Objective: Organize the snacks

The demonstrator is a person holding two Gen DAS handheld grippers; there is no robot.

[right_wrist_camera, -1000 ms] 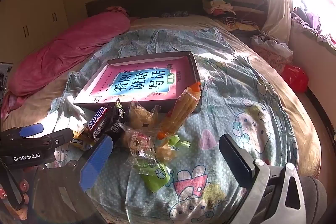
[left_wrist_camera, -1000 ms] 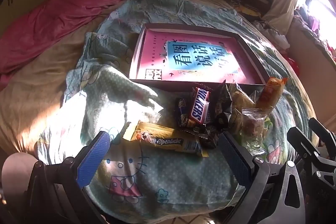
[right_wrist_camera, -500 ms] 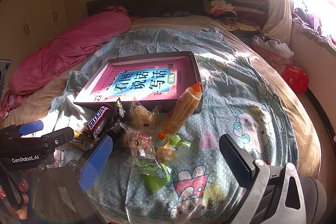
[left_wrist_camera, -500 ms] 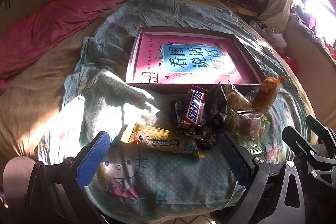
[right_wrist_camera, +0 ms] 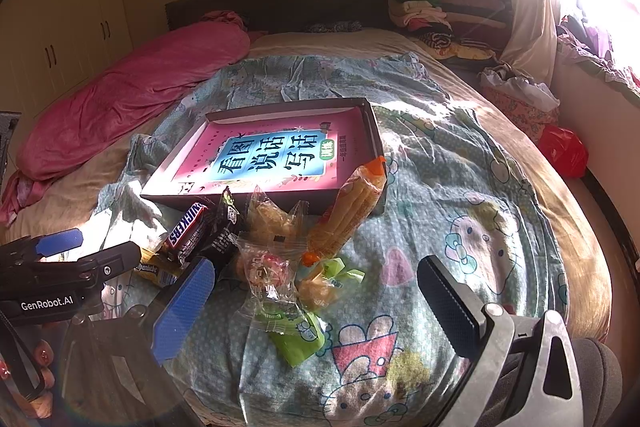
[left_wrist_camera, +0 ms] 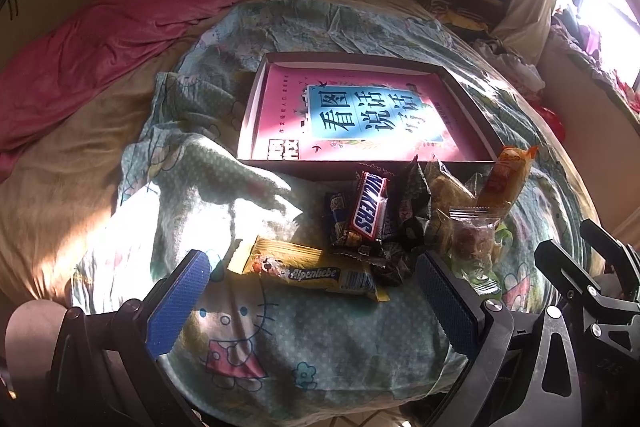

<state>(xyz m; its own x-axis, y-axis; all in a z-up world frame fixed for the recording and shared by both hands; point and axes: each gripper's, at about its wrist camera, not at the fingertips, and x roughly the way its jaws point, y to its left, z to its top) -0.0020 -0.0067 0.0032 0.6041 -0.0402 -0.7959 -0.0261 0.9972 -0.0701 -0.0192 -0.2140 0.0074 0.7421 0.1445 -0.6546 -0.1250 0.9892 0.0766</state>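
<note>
A heap of snacks lies on the bed just in front of a shallow pink box (left_wrist_camera: 256, 99) (right_wrist_camera: 374, 131). It holds a Snickers bar (left_wrist_camera: 368, 207) (right_wrist_camera: 186, 225), a yellow Alpenliebe pack (left_wrist_camera: 316, 269), a long orange packet (left_wrist_camera: 506, 179) (right_wrist_camera: 352, 203), clear-wrapped pastries (right_wrist_camera: 266, 267) and a green packet (right_wrist_camera: 298, 337). My left gripper (left_wrist_camera: 312, 291) is open, hovering just short of the Alpenliebe pack. My right gripper (right_wrist_camera: 316, 297) is open over the clear and green wrappers. Neither holds anything.
A Hello Kitty sheet (right_wrist_camera: 480, 211) covers the bed. A pink duvet (left_wrist_camera: 104, 39) lies along the left. Folded clothes (right_wrist_camera: 432, 11) pile at the headboard, a red bag (right_wrist_camera: 564, 151) sits on the right. The other gripper's body (right_wrist_camera: 60, 279) shows at the left edge.
Both views have lifted slightly, so the snacks and box sit a little lower in frame. Nothing has been picked up and both grippers remain open.
</note>
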